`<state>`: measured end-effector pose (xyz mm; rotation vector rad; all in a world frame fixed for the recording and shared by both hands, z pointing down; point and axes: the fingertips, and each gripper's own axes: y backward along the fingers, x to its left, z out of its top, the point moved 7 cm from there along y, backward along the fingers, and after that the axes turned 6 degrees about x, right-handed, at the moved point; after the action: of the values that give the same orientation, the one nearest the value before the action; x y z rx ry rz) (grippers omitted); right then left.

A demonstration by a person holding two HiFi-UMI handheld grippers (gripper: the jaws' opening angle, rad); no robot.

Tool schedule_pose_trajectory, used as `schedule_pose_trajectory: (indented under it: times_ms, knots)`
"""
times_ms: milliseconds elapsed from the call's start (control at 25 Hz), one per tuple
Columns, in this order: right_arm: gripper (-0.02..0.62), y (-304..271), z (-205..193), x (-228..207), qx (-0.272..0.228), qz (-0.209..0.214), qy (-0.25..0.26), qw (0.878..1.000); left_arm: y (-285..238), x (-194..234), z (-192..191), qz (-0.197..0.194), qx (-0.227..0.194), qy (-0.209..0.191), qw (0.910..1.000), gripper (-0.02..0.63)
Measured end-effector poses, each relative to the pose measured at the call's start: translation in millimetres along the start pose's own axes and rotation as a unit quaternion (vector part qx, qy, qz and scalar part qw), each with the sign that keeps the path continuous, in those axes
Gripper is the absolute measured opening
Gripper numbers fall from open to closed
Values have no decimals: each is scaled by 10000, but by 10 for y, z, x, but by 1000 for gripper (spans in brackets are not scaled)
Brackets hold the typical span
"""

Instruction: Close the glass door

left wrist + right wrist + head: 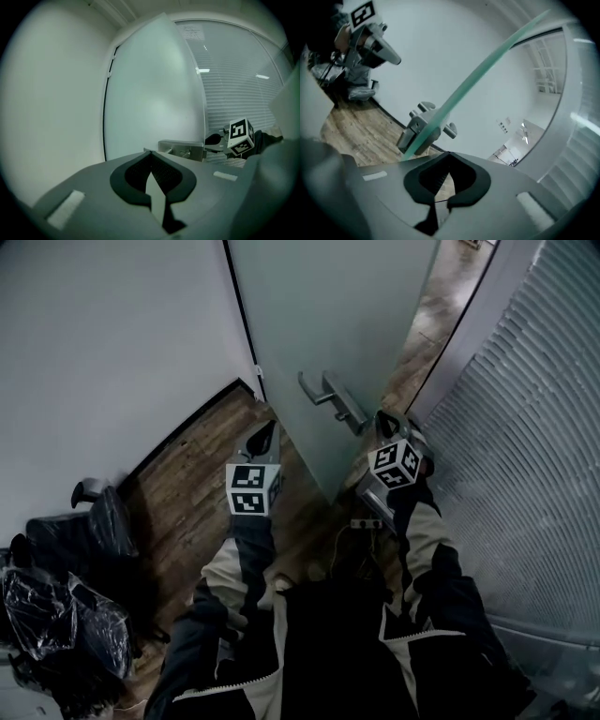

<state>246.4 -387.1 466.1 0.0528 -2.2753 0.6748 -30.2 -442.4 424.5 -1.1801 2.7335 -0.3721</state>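
Observation:
The frosted glass door (319,324) stands ajar, its free edge toward me, with a metal lever handle (330,399) on the near face. My left gripper (262,439) hovers left of the handle, apart from the glass, shut and holding nothing. My right gripper (386,420) sits just right of the door's edge near the handle, also shut and holding nothing. In the left gripper view the jaws (151,153) meet in front of the door (150,93) and handle plate (183,149). The right gripper view shows its jaws (449,153) below the green door edge (478,75) and handle (423,123).
A white wall (112,343) runs along the left. Black chair (94,512) and black plastic bags (56,624) stand at lower left on the wood floor (197,484). A ribbed glass partition (534,427) closes the right side. The doorway opens onto a corridor beyond.

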Motion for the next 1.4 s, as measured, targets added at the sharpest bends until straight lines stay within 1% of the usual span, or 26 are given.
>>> schedule_pose_trajectory:
  times_ms: [80, 160, 240, 360, 440, 480, 640, 720, 840, 1000, 1120, 1400]
  knots:
    - [3, 205, -21, -128, -240, -62, -665, 9975, -18, -19, -16, -92, -102, 69, 9999, 3]
    - [3, 398, -34, -220, -575, -8, -1407, 9884, -23, -45, -41, -167, -115, 153, 9997, 3]
    - [4, 562, -52, -324, -924, 80, -2163, 9719, -25, -73, -26, -199, -175, 185, 9995, 3]
    - [4, 772, -17, -470, -1514, 290, -3042, 9400, -22, -133, 58, -224, -251, 207, 9992, 3]
    - [5, 793, 88, -411, -1843, 569, -3426, 9195, -25, -109, 83, -196, -295, 232, 9991, 3]
    - [5, 766, 155, -316, -1940, 702, -3529, 9127, -21, -77, 71, -172, -308, 256, 9990, 3]
    - [5, 638, 456, 119, -2064, 1163, -3673, 8994, 58, -9, 23, -79, -225, 360, 9991, 3]
    - [5, 589, 625, 251, -2073, 1300, -3643, 8986, 91, 44, 37, 52, -267, 356, 9990, 3]
    - [5, 510, 852, 425, -1963, 1386, -3587, 9020, 136, 154, 27, 234, -281, 290, 9989, 3]
    - [2, 455, 1047, 701, -1845, 1497, -3520, 9053, 272, 295, -70, 398, -233, 265, 9986, 3]
    - [2, 484, 1131, 830, -1817, 1506, -3420, 9096, 382, 348, -121, 443, -242, 265, 9984, 3]
    - [2, 511, 1173, 905, -1836, 1525, -3385, 9102, 478, 378, -178, 460, -253, 260, 9983, 3]
